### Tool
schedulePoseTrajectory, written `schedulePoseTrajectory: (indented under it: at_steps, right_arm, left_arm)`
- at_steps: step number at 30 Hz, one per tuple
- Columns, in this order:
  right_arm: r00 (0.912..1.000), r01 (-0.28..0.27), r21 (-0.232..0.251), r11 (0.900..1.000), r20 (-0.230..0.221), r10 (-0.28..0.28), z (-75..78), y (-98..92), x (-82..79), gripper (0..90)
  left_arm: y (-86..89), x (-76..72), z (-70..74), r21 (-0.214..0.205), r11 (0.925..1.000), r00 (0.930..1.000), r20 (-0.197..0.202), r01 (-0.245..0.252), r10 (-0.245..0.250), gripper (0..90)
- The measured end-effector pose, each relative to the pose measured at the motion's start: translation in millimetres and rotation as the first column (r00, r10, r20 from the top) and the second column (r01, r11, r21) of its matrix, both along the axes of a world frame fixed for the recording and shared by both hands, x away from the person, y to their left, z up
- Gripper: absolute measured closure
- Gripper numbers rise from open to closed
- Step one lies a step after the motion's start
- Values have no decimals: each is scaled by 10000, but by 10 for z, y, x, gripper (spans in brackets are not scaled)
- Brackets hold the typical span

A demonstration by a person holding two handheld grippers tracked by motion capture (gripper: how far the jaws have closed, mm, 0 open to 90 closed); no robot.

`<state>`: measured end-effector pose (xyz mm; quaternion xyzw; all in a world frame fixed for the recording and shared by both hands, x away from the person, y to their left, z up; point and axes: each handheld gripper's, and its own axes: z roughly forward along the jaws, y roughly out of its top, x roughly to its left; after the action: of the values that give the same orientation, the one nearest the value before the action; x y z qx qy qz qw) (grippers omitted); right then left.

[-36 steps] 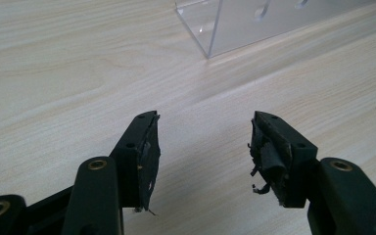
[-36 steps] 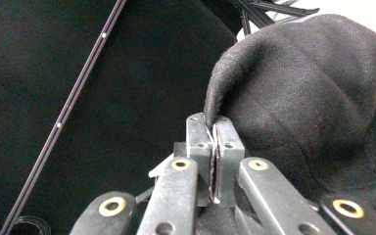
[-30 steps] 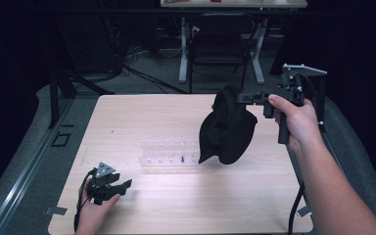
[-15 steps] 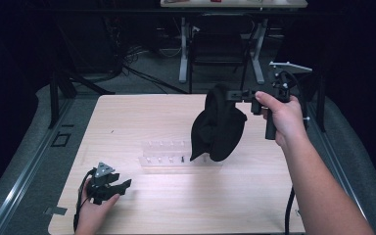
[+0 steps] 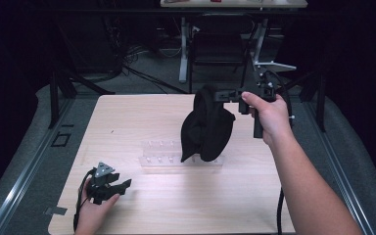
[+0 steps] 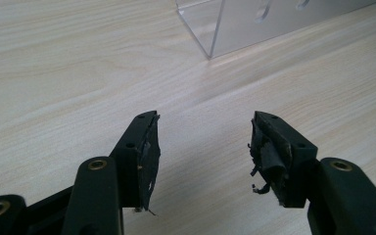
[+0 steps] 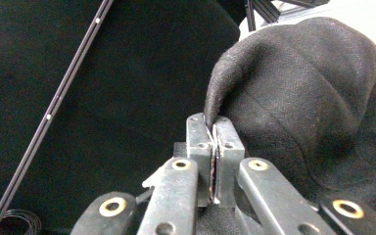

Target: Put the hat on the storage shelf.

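Right gripper (image 5: 219, 94) pinches black cloth (image 5: 206, 128) by its edge, hanging it clear above the rack | clear rack (image 5: 162, 155) mid-table, under the cloth | left gripper (image 5: 120, 186) rests near-left on table (image 5: 137, 117), jaws apart, empty, likely waiting.

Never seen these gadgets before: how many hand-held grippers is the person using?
2. The left hand-held gripper rests open on the table's near-left corner; the right hand-held gripper is raised, pinching a black cloth.
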<state>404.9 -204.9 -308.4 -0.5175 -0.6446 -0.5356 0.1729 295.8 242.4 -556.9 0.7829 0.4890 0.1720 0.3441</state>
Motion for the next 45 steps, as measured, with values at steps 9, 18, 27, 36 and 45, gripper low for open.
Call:
schedulePoseTrajectory:
  at_steps: [9, 18, 27, 36, 45]
  right_arm:
    - [9999, 117, -161, 9998, 95, -115, -25, 67, 23, 885]
    - [9999, 115, -394, 9992, 89, -111, -56, 99, 60, 884]
    - [9998, 143, -528, 9985, 108, -137, -81, 164, 73, 884]
    - [10000, 9, -455, 9990, 83, -6, -92, 204, 59, 883]
    - [9998, -202, -145, 9997, -59, 201, -130, 223, 45, 882]
  left_arm:
    - [-2, 2, -2, -17, 10000, 10000, 50, -25, 25, 440]
    - [-15, 2, 2, -60, 10000, 10000, -3, 79, -79, 460]
    - [-12, 2, -2, -51, 10000, 10000, -10, 57, -58, 457]
    - [-13, 0, -2, -62, 10000, 10000, -4, 33, -33, 450]
    - [-28, 2, 1, -6, 10000, 10000, -5, 83, -83, 457]
